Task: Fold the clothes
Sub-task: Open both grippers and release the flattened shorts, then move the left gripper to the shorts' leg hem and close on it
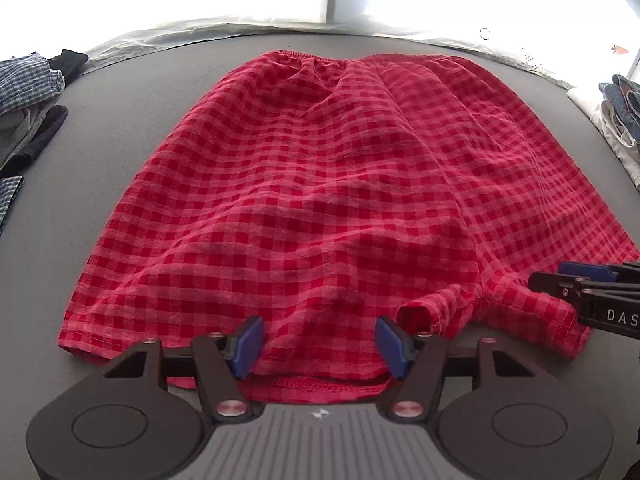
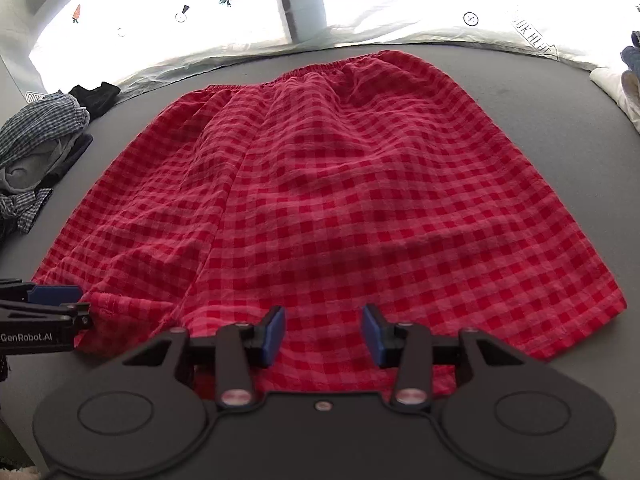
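A pair of red gingham shorts (image 1: 332, 184) lies spread flat across the middle of the grey desk (image 1: 100, 152), its elastic waistband (image 1: 308, 55) toward the far edge and the two leg hems toward me at the near edge. The cloth is rumpled, with soft ridges running from waistband to hem.

My left gripper (image 1: 319, 339) sits low over the near hem of the left leg, its blue pads (image 1: 250, 343) spread wide apart with the checked fabric showing between them — open, gripping nothing. Just beside it on the right, a bit of the hem at the crotch is rolled up into a small tube (image 1: 418, 314).

My right gripper (image 2: 325, 334) hangs the same way over the near hem of the right leg, pads parted, cloth between them but not pinched. In each wrist view the other gripper's tip shows at the side, near the hem.

A heap of blue checked and dark clothes (image 2: 38, 136) sits at the left edge of the desk, and a stack of white and denim pieces (image 1: 618, 120) at the right edge. A white printed sheet (image 2: 400, 20) with carrot pictures lies beyond the far edge.
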Tool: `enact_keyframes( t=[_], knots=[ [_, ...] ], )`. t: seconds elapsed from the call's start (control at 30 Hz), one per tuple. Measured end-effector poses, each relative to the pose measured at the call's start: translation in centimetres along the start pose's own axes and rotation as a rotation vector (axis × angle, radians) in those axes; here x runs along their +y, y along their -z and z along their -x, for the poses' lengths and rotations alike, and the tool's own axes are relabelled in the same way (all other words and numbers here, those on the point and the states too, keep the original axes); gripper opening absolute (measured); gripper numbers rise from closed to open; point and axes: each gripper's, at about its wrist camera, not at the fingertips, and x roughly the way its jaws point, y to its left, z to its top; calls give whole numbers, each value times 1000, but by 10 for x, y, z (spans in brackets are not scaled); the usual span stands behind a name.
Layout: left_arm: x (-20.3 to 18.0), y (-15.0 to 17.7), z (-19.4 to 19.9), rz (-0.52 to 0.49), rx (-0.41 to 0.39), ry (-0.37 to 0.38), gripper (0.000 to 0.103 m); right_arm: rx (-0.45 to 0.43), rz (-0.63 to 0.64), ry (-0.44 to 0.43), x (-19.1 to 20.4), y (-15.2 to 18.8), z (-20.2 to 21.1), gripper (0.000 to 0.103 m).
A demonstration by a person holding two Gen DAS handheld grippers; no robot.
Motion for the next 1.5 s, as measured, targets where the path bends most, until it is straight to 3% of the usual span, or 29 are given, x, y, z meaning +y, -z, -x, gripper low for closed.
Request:
enact_keyframes(
  t=[0.17, 0.33, 0.6, 0.83, 1.0, 1.17, 1.5],
  knots=[
    [0, 25, 8, -2, 15, -19, 70, 2, 126, -12, 23, 19, 8, 61],
    [-4, 37, 14, -1, 11, -48, 77, -10, 193, 16, 28, 30, 15, 66],
    [-13, 56, 21, 26, -6, -88, 84, -2, 228, 18, 24, 52, 24, 95],
    [2, 58, 36, 107, -35, -133, 84, 17, 160, 17, 15, 51, 33, 95],
    [35, 59, 43, 215, -44, -195, 84, -25, 143, 59, 20, 43, 37, 94],
    [76, 59, 45, 283, -25, -226, 84, -85, 139, 39, 42, 28, 43, 94],
    [138, 31, 45, 254, -50, -198, 84, -83, 200, 24, 112, 15, 26, 94]
  ],
)
